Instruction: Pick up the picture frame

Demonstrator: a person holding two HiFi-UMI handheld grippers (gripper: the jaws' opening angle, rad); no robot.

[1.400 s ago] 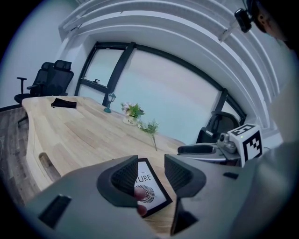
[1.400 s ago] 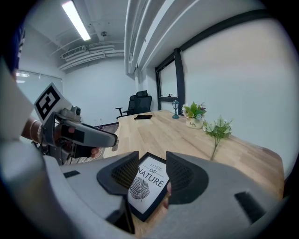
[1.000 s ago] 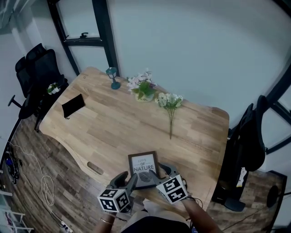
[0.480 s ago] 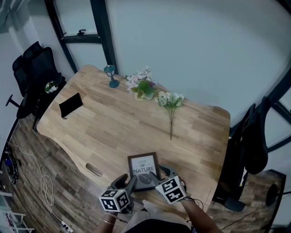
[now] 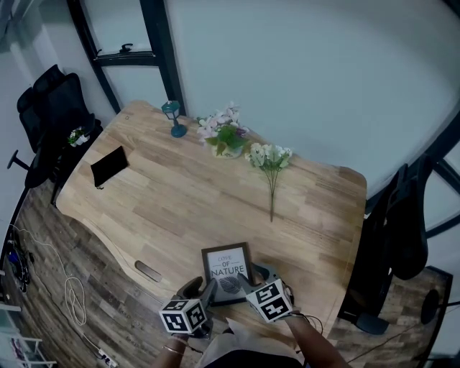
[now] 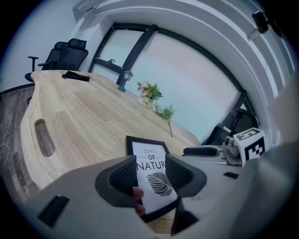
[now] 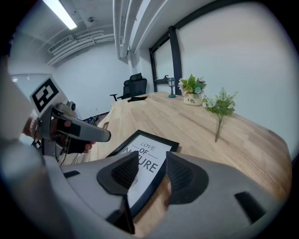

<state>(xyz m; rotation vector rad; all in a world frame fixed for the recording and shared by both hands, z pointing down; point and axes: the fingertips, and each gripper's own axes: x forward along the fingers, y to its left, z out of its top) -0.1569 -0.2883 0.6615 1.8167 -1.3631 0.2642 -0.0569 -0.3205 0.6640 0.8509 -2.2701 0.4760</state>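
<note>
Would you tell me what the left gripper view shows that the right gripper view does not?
Left only: the right gripper from outside, with its marker cube, and the slot in the table edge. Right only: the left gripper from outside, the hand on it, and the ceiling light. Both: the picture frame seen between open tongs, the flower pot and the loose sprig.

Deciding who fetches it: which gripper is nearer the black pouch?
Left. The left gripper is at the left of the picture frame, toward the black pouch; the right gripper, at its right, is farther.
</note>
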